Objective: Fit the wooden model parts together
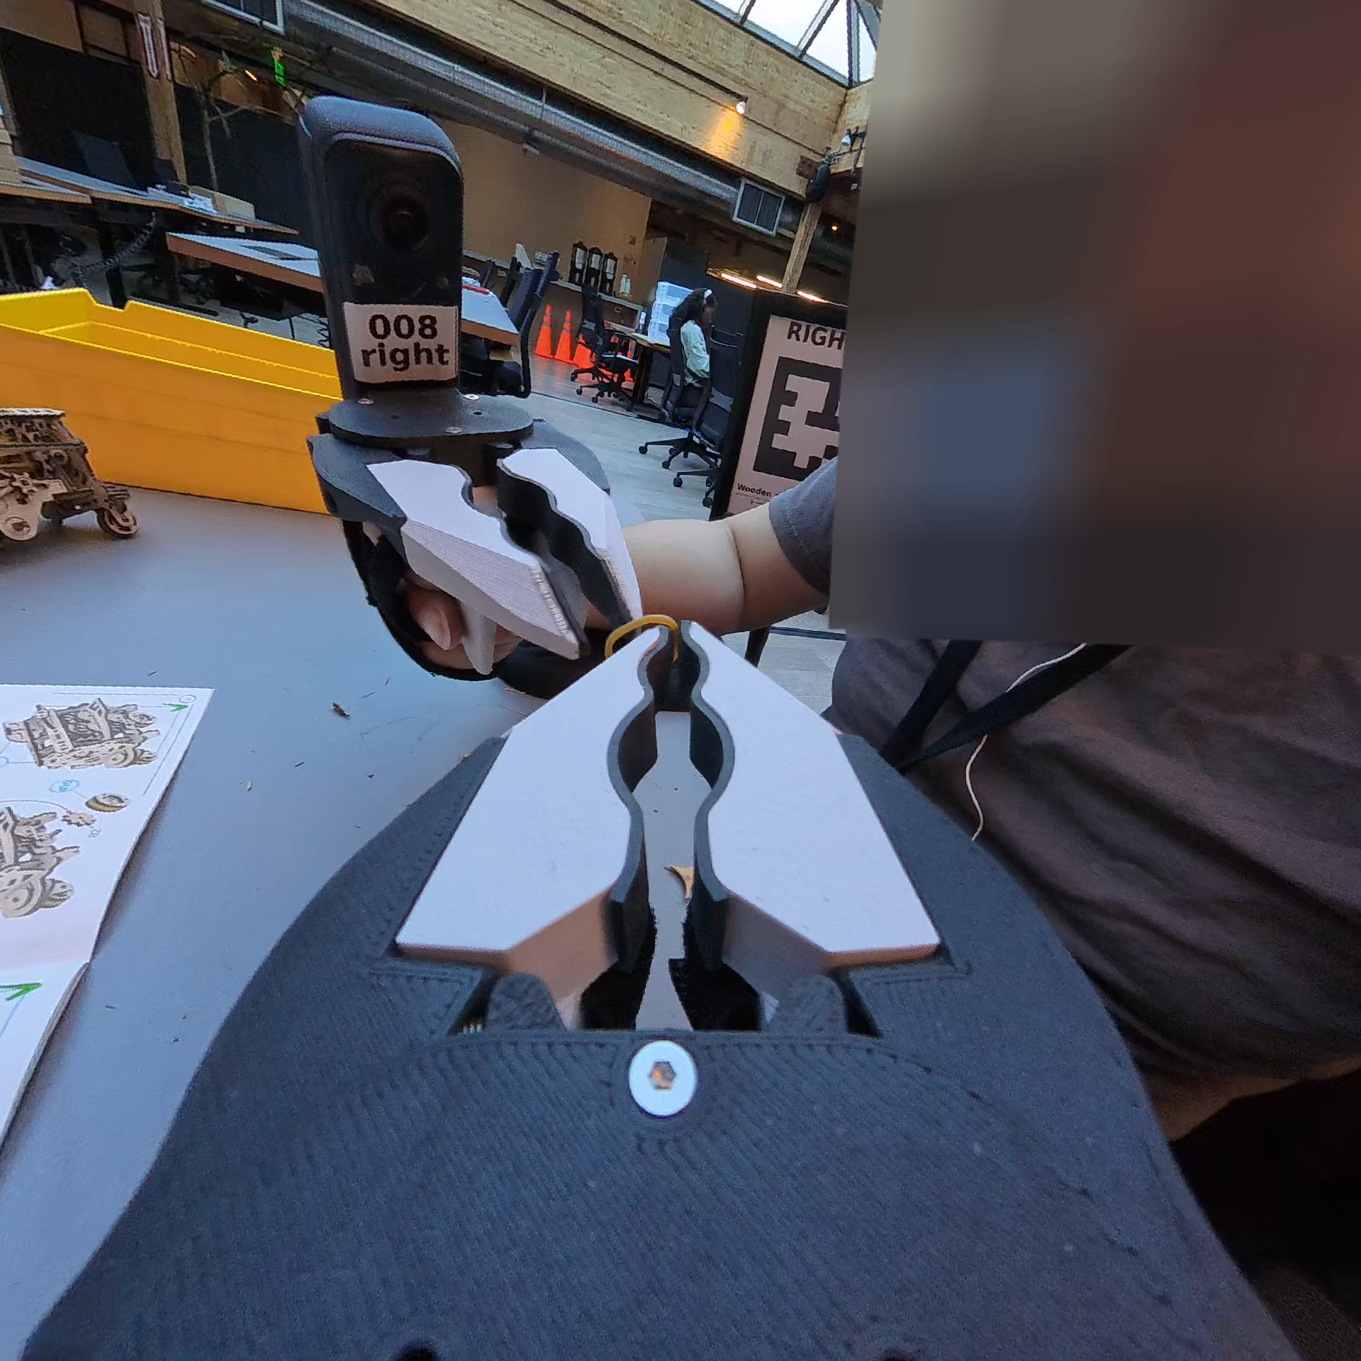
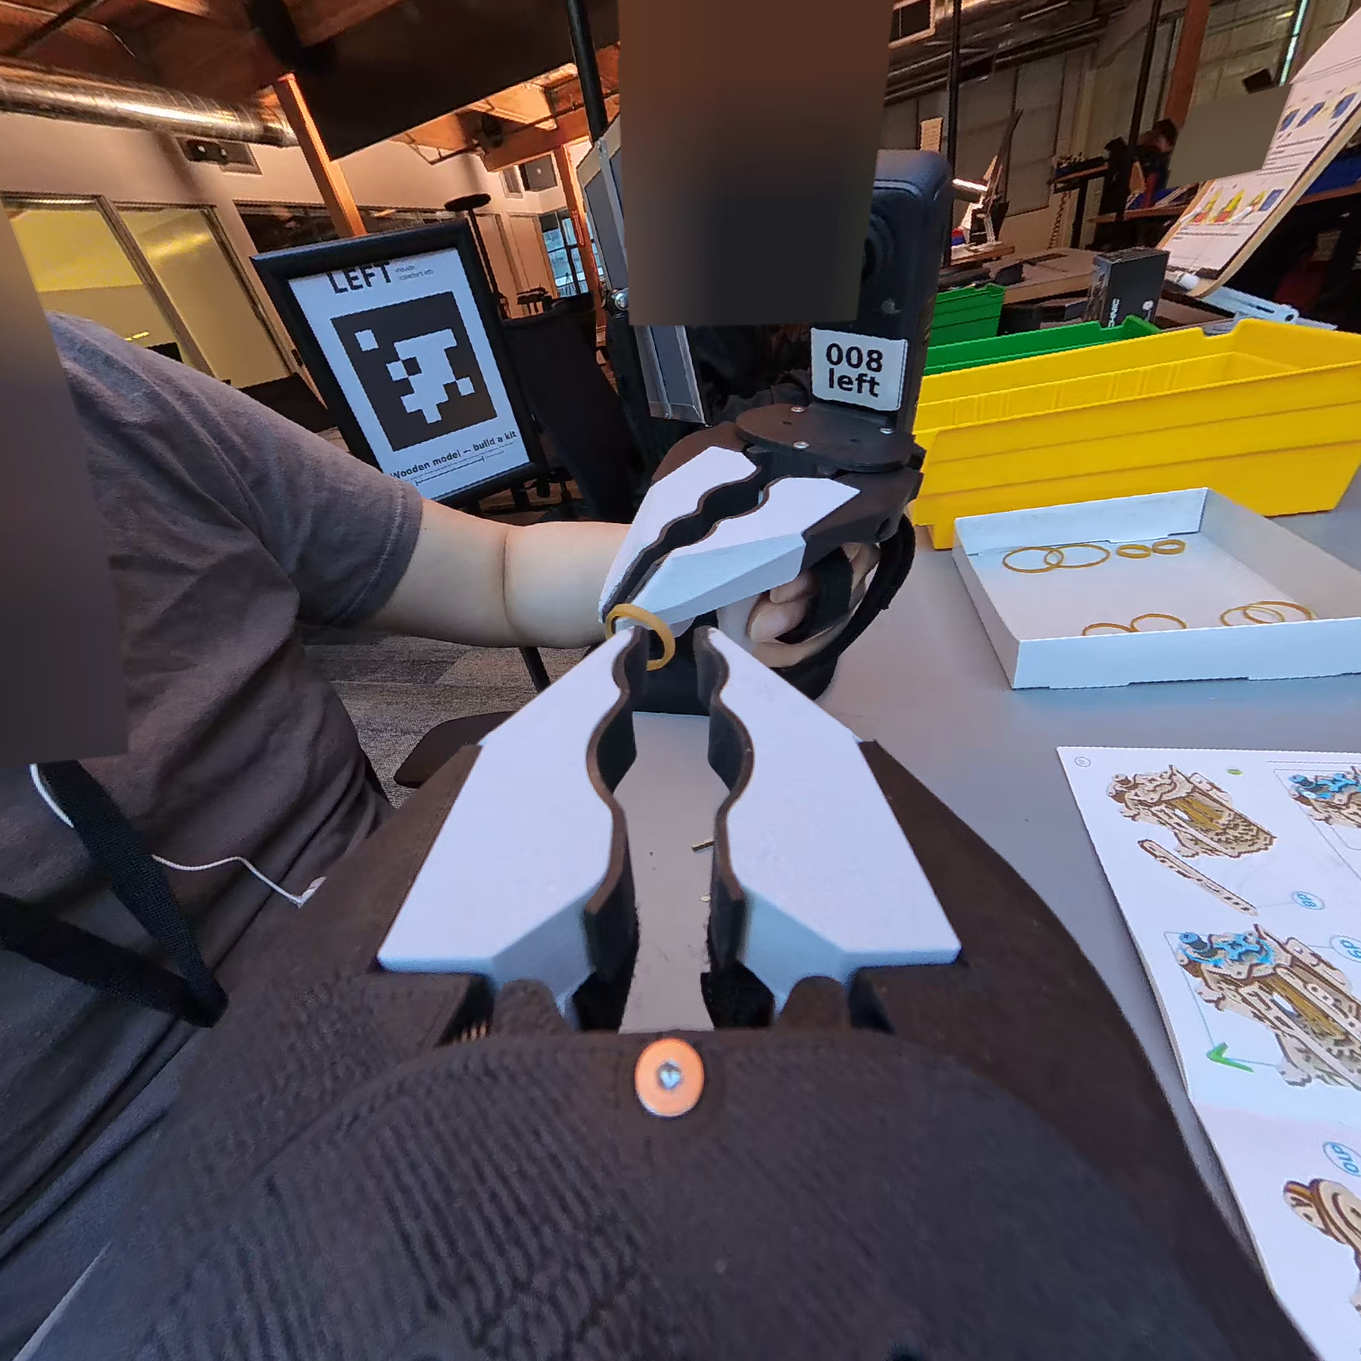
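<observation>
A small yellow rubber band (image 1: 641, 619) hangs between the two grippers, in the air over the table's near edge. My left gripper (image 1: 672, 635) is shut on the band at its fingertips; it also shows in the right wrist view (image 2: 615, 617). My right gripper (image 2: 670, 641) is slightly open, tip to tip with the left one, and the rubber band (image 2: 666, 632) loops around its left fingertip (image 2: 630, 648). The right gripper shows in the left wrist view (image 1: 607, 630) too. A partly built wooden model (image 1: 51, 471) stands on the grey table (image 1: 258, 626), far left.
A white tray (image 2: 1149, 659) holds several more rubber bands. Picture instruction sheets (image 2: 1215, 920) lie on the table, also in the left wrist view (image 1: 74, 810). Yellow bins (image 2: 1141, 420) line the table's back. The person's body sits close behind both grippers. Less than 4 cm separates the two grippers' tips.
</observation>
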`<state>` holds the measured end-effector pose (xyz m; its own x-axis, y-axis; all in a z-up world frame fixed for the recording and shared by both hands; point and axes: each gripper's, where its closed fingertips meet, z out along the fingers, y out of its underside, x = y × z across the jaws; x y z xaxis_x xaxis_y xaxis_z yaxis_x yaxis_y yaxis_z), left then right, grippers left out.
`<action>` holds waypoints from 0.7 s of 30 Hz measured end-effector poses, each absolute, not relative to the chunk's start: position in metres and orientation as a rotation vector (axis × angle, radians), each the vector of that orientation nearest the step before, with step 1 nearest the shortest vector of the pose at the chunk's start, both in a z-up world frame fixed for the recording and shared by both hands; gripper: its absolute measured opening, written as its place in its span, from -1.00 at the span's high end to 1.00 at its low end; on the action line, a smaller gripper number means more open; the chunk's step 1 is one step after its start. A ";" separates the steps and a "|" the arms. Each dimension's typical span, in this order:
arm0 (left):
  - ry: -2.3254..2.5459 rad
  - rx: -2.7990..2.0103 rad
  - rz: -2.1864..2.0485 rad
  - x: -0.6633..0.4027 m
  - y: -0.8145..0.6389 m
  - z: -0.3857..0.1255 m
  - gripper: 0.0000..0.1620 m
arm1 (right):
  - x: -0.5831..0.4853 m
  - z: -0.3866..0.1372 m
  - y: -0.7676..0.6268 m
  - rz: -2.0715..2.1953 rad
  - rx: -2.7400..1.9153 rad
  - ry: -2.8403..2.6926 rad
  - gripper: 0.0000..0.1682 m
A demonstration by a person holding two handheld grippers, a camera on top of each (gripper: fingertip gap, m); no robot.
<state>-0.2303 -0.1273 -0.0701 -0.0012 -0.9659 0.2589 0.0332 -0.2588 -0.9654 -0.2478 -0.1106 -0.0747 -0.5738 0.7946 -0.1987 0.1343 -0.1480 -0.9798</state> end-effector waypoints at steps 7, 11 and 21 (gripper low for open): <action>1.031 -1.373 -1.409 -0.230 -0.124 -0.070 1.00 | -0.249 -0.075 -0.110 1.747 -1.041 -1.651 0.95; 0.940 -1.398 -1.362 -0.233 -0.112 -0.066 0.98 | -0.251 -0.073 -0.098 1.668 -1.078 -1.598 1.00; 1.100 -2.012 -0.426 -0.256 -0.035 -0.190 0.32 | -0.233 -0.088 -0.018 1.305 -1.227 -1.511 1.00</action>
<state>-0.2563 -0.0350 -0.1896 0.5676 -0.8199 -0.0750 -0.5556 -0.3143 -0.7697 -0.2333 -0.0183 -0.0875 -0.2323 0.9721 -0.0331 0.1742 0.0081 -0.9847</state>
